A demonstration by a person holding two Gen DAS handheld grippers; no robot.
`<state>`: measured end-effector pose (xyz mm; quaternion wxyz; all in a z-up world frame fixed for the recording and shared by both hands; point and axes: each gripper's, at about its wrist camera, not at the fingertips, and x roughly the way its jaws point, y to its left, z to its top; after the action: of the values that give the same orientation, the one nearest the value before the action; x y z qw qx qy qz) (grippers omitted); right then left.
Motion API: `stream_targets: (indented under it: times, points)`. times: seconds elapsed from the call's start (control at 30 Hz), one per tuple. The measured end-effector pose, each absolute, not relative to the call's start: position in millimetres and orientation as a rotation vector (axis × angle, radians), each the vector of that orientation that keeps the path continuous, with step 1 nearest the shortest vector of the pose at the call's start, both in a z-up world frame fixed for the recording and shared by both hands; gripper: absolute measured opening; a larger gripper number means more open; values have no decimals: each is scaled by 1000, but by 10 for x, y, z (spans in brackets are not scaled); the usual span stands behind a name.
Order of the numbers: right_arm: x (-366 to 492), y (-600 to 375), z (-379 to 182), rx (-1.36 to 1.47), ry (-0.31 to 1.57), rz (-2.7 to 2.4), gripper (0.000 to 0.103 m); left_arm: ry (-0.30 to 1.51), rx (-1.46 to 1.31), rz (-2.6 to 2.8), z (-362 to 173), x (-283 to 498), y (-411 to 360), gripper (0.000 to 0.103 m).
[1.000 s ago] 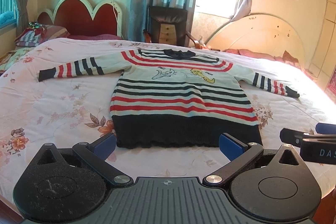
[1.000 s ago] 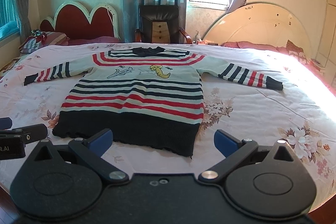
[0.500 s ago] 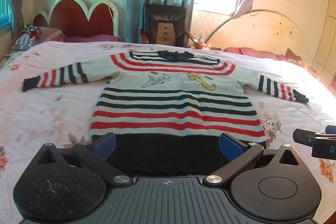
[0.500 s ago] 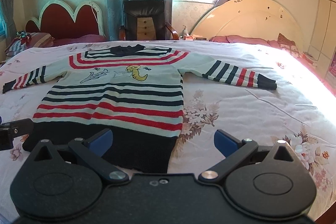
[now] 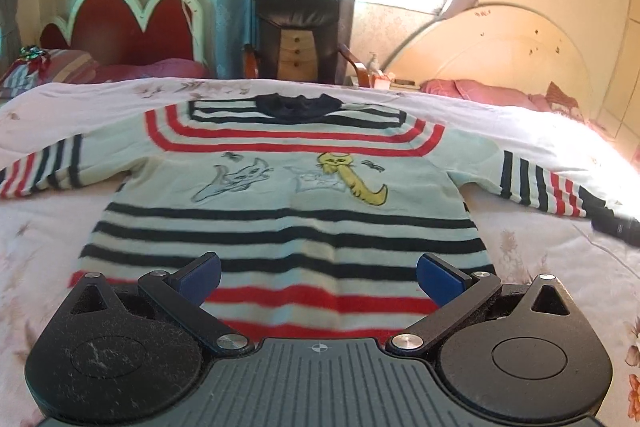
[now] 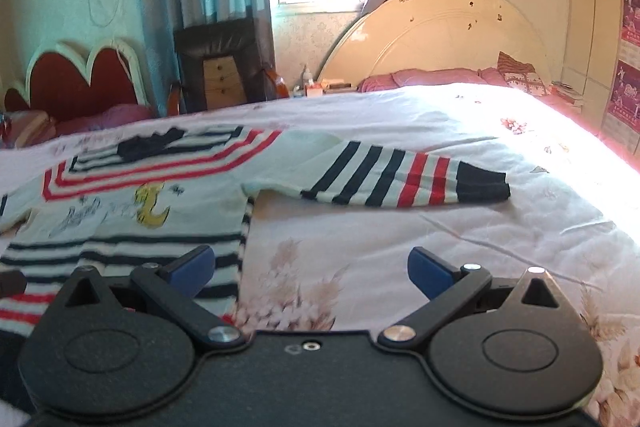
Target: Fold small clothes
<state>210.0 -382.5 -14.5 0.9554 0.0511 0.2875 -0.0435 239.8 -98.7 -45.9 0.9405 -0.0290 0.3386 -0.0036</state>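
Observation:
A small striped sweater (image 5: 288,187) lies flat and face up on the bed, with red, black and pale stripes, a dark collar and cartoon cats on the chest. Both sleeves are spread out sideways. My left gripper (image 5: 318,277) is open and empty, low over the sweater's lower body. My right gripper (image 6: 312,267) is open and empty, over the bedspread just right of the sweater's (image 6: 132,203) side edge. The right sleeve (image 6: 400,175) lies ahead of it, with its dark cuff (image 6: 482,183) at the far end.
The floral bedspread (image 6: 460,227) covers a wide bed. Two headboards, a red one (image 5: 120,23) and a cream one (image 5: 492,47), stand at the back with a dark armchair (image 5: 298,35) between them. Pink pillows (image 5: 480,93) lie at the far right.
Both grippers have moved forward and lower over the bed. The left one now sits over the sweater's body; the right one has swung right toward the right sleeve. Both stay open.

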Motion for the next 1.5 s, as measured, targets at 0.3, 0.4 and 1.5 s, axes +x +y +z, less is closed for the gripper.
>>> stream_targets:
  times: [0.3, 0.4, 1.5]
  points:
    - [2932, -5180, -676, 514, 564, -291, 66, 746, -18, 34, -696, 3022, -1203, 103]
    - [3083, -5553, -882, 625, 552, -349, 66, 756, -16, 57, -745, 3184, -1191, 103]
    - [3993, -2957, -676, 328, 537, 66, 7, 738, -186, 69, -1008, 4041, 1144, 103]
